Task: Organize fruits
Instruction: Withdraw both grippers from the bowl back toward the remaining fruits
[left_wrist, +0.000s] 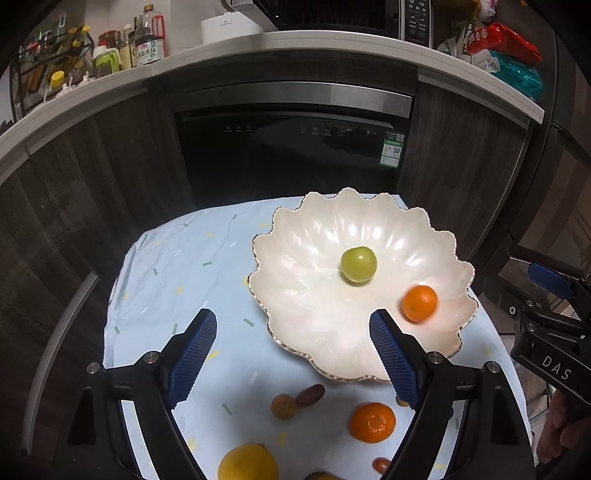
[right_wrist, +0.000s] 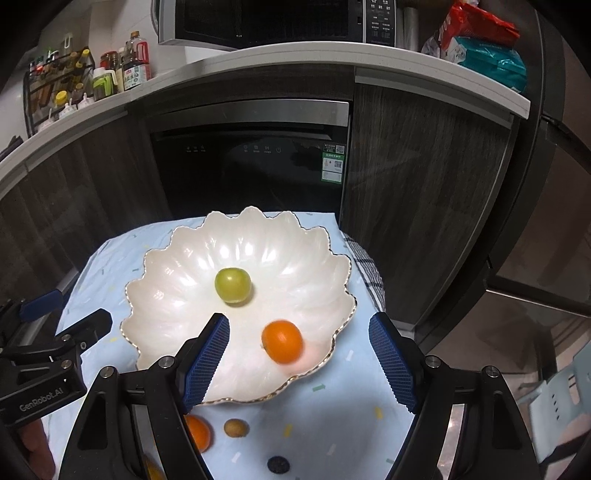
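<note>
a white scalloped bowl (left_wrist: 314, 325) with a gold rim sits on a pale blue cloth (left_wrist: 177, 266) over a small table, toward its far right. inside the bowl a green fruit (left_wrist: 358, 264) rests near the middle, and an orange mandarin (left_wrist: 419, 303) lies blurred against the right inner wall.

the left gripper (left_wrist: 293, 362) hangs above the near edge of the bowl with its blue pads spread wide and nothing between them. the right gripper (right_wrist: 299, 363) is also spread wide and empty, over the near right part of the bowl, with the mandarin showing between its fingers in its own view.

on the cloth near the bowl's front edge lie a second mandarin (left_wrist: 372, 422), a small brownish round fruit (left_wrist: 283, 406), a dark red oblong fruit (left_wrist: 310, 395) touching it, and a yellow lemon (left_wrist: 247, 463) at the near edge. a small dark fruit (right_wrist: 278, 464) lies further right on the cloth.
</note>
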